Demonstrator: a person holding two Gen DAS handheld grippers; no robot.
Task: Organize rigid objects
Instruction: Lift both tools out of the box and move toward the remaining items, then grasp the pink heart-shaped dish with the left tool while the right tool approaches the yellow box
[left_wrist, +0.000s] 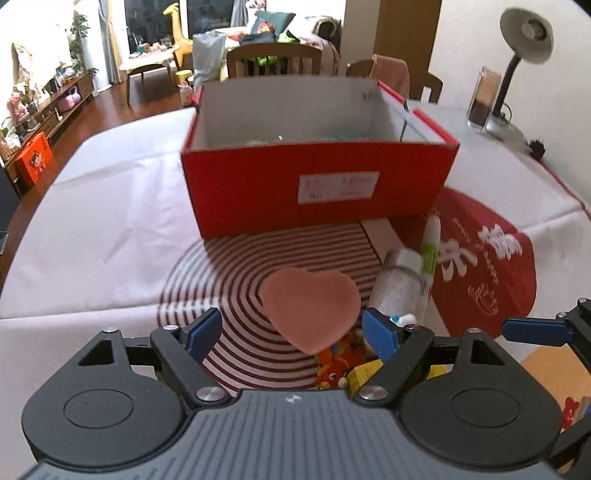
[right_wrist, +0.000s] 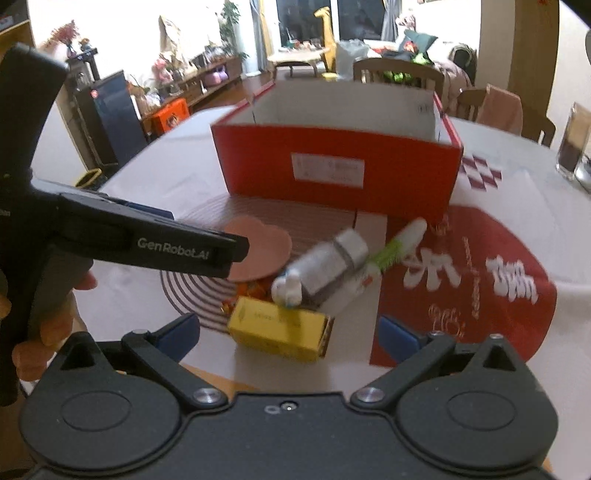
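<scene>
A red cardboard box stands open-topped on the table. In front of it, on a striped mat, lies a small pile. My left gripper is open around a pink heart-shaped piece, and its pads stand apart from the piece. My right gripper is open wide over a yellow carton, pads clear of it. A silver-white bottle and a green-white tube lie beside the carton. An orange printed packet shows under the heart.
A red cloth with white print covers the table to the right. A desk lamp and a glass jar stand at the far right. Chairs stand behind the table. A finger of the left gripper and a person's hand fill the right view's left side.
</scene>
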